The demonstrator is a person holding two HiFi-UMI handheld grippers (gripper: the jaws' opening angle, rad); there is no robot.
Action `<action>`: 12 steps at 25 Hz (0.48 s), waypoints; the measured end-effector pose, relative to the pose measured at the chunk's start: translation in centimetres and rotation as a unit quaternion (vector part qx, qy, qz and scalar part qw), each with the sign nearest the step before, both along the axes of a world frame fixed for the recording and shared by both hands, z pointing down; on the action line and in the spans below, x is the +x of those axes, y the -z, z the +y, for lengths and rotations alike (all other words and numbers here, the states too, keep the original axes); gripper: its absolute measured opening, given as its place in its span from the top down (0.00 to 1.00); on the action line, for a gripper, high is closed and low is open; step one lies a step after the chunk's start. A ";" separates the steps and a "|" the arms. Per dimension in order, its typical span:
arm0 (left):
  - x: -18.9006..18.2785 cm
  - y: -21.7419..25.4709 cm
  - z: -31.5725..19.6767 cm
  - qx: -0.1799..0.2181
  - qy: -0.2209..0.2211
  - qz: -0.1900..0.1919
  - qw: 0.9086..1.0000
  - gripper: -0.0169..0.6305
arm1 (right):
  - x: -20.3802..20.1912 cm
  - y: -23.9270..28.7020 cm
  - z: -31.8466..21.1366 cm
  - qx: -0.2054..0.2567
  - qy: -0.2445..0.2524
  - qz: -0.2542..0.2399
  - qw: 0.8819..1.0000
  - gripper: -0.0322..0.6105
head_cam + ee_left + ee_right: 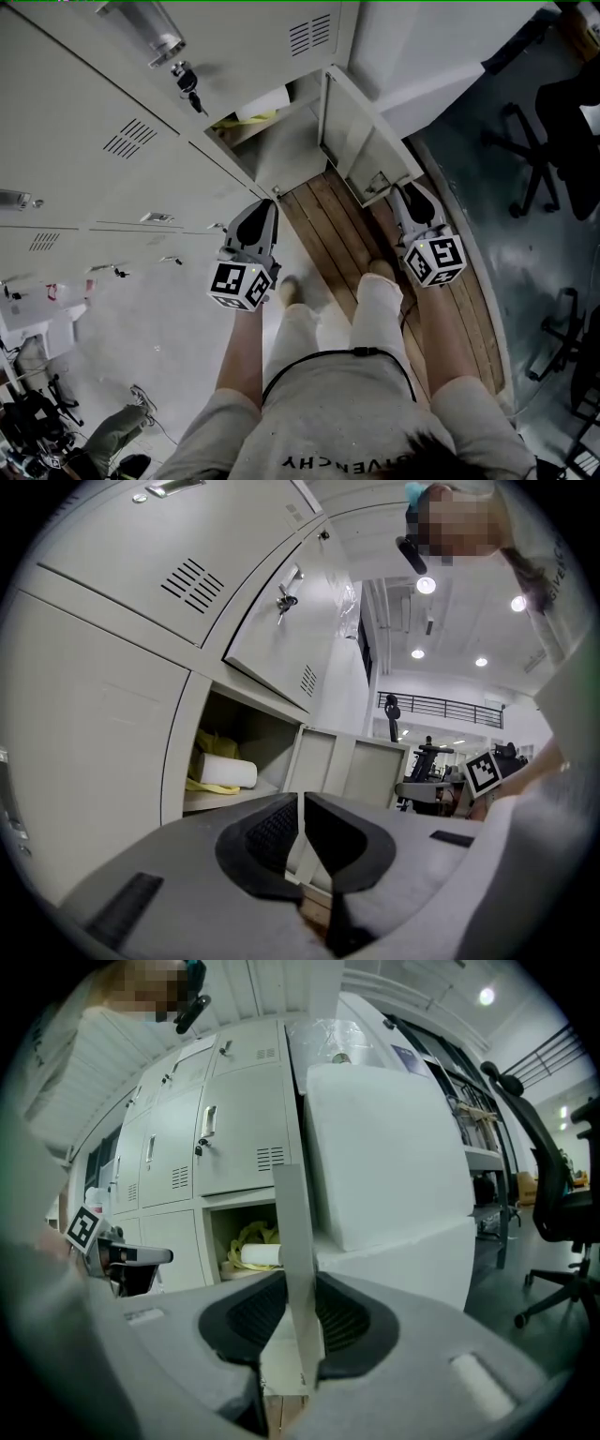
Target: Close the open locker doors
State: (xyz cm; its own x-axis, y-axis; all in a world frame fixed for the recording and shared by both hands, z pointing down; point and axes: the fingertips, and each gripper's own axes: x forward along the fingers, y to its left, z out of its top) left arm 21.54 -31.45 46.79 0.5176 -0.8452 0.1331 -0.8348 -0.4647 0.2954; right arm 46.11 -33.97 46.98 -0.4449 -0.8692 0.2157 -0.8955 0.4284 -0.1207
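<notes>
The open locker door swings out from a bottom-row compartment that holds a white roll and something yellow. My right gripper is at the door's free edge. In the right gripper view the door's thin edge stands upright between the pads, and the right gripper is shut on it. My left gripper hovers just left of the compartment, shut and empty. In the left gripper view the left gripper points at the door and the roll.
Closed grey lockers fill the left, one with keys in its lock. A large white block stands right of the lockers. Wooden boards lie underfoot by my legs. Office chairs stand at the right.
</notes>
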 end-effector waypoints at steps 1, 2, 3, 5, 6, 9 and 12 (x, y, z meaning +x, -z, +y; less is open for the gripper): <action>-0.5 0.1 0.1 0.001 0.000 0.000 1.000 0.95 | -0.4 0.0 0.2 0.000 -0.001 0.001 1.000 0.81; -1.0 0.2 0.2 0.001 0.001 -0.001 1.000 0.95 | -0.9 0.0 0.4 -0.001 -0.001 0.001 1.000 0.81; -1.6 0.2 0.3 0.001 0.003 -0.001 1.000 0.95 | -1.4 0.0 0.6 -0.001 -0.001 0.001 1.000 0.81; -2.8 0.3 0.5 0.001 0.007 -0.002 1.000 0.95 | -2.4 0.0 1.0 -0.001 0.001 -0.001 1.000 0.81; -3.4 0.3 0.6 0.001 0.009 -0.003 1.000 0.95 | -2.9 0.0 1.2 -0.001 0.002 -0.001 1.000 0.81; -5.0 0.4 1.0 0.002 0.015 -0.004 1.000 0.95 | -4.7 0.0 1.8 0.000 0.011 0.002 1.000 0.80; -6.3 0.5 1.4 0.002 0.019 -0.003 1.000 0.95 | -6.5 0.0 2.3 -0.001 0.022 0.005 1.000 0.80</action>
State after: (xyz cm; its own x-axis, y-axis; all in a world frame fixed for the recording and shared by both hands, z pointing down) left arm 15.27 -30.09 46.34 0.4840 -0.8651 0.1314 -0.8536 -0.4337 0.2887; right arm 39.59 -31.67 46.97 -0.4812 -0.8482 0.2213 -0.8766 0.4678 -0.1130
